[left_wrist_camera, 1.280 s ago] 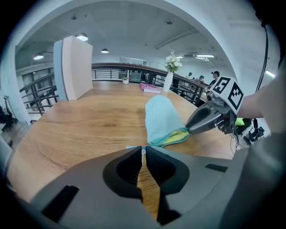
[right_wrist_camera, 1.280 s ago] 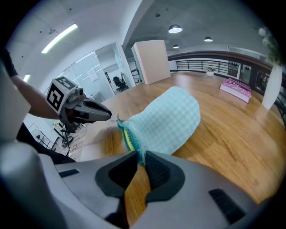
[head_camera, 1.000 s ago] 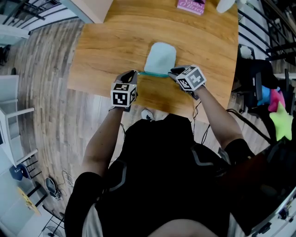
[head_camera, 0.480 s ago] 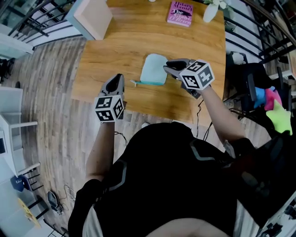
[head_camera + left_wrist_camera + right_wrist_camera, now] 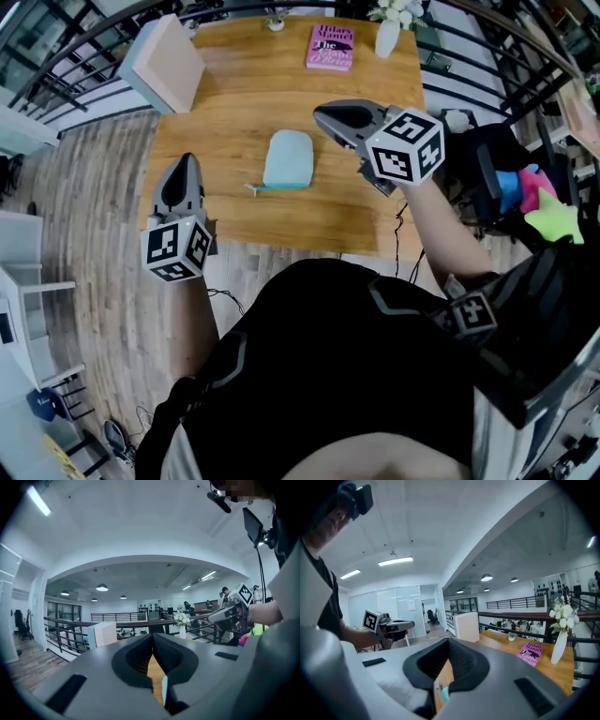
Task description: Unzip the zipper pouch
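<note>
The pale blue-green zipper pouch (image 5: 288, 157) lies flat on the wooden table (image 5: 225, 112), with its teal zipper edge toward me and a small tab (image 5: 253, 188) sticking out at the left. No gripper touches it. My left gripper (image 5: 185, 161) hangs raised over the table's near left edge, shut and empty; its jaws (image 5: 153, 637) meet at the tip. Raised to the right of the pouch, my right gripper (image 5: 326, 115) is shut with nothing held (image 5: 449, 641). A sliver of the teal zipper end (image 5: 441, 693) shows below its jaws.
A pink book (image 5: 330, 47) and a white vase of flowers (image 5: 389, 33) stand at the table's far edge. A white box (image 5: 169, 61) sits at the far left corner. Black railings run behind the table. A chair with bright toys (image 5: 539, 202) is on the right.
Both grippers were at the pouch's near edge a second ago. They have let go and risen away, the left to the left, the right to the right, and the right jaws have shut.
</note>
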`<state>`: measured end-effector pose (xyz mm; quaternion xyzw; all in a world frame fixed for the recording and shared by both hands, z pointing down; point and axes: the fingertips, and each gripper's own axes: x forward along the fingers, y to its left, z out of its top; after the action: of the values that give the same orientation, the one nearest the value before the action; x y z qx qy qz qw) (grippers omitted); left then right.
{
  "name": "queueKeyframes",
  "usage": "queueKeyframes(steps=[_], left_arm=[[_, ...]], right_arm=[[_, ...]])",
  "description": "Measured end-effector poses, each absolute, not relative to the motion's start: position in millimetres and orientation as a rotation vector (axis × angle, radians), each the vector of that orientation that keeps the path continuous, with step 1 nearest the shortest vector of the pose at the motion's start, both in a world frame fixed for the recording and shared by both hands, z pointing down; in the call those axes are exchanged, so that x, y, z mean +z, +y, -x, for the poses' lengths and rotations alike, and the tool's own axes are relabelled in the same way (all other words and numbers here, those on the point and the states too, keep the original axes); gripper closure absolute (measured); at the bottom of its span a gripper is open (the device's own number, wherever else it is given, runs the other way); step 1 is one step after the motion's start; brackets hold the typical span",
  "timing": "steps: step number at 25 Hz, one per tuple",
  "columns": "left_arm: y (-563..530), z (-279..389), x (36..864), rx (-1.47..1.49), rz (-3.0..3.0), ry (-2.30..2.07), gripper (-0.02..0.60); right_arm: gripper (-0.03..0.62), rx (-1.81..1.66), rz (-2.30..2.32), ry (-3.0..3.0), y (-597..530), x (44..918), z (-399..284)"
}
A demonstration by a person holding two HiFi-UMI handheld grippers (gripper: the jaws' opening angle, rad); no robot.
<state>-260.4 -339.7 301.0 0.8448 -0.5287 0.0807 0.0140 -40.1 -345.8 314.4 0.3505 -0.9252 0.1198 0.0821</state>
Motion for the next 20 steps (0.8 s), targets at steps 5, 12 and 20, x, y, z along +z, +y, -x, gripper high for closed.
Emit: queueKeyframes(steps=[5, 12, 20], left_arm=[[-332, 250, 284, 0.155, -2.568, -1.613, 0.552], [-323, 244, 284, 0.175, -2.546, -1.624, 0.552], [-323, 243, 281, 0.195, -2.567, -1.642, 0.552]], right_arm=[[0.585, 0.331, -1.125, -2.774, -339, 296, 23], [0.586, 0.299, -1.168, -2.719, -333, 299, 19], [0.586, 0.254, -1.135, -2.709, -334, 298, 28]])
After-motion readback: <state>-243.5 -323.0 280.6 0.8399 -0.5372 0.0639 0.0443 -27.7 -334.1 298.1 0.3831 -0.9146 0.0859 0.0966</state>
